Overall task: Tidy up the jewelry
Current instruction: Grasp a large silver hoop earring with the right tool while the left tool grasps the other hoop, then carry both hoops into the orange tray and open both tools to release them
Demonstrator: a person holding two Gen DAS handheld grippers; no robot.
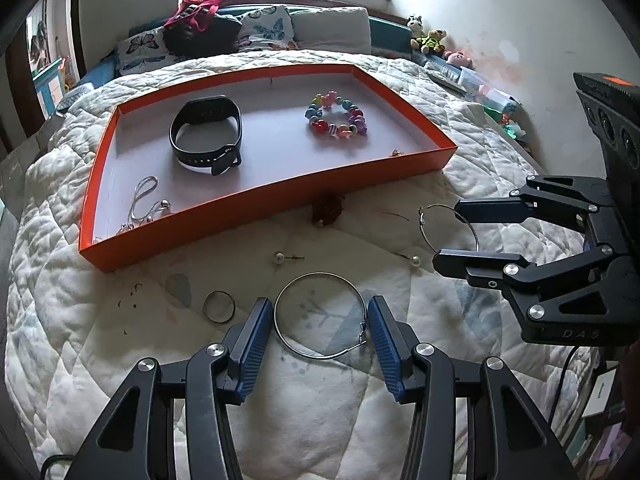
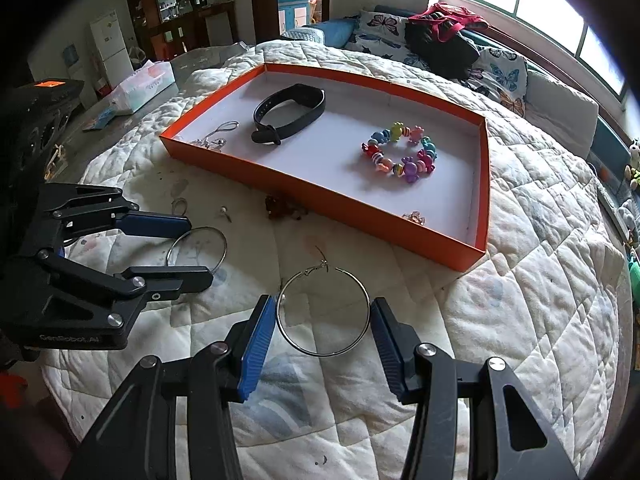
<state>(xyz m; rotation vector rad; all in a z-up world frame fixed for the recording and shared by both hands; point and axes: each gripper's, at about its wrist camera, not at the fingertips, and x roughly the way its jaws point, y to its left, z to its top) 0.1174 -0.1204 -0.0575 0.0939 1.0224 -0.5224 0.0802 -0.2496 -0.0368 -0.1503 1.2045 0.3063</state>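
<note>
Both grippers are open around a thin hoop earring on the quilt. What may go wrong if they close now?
The left gripper may flatten or flick its hoop earring, since the thin wire lies flat on the soft quilt. The right gripper has the same risk with the other hoop, and a pearl stud close by might be knocked away.

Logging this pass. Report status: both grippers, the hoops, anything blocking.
Left gripper open, straddling one hoop earring. Right gripper open around second hoop. Both hoops flat on quilt, outside orange tray. Nothing blocking.
</note>
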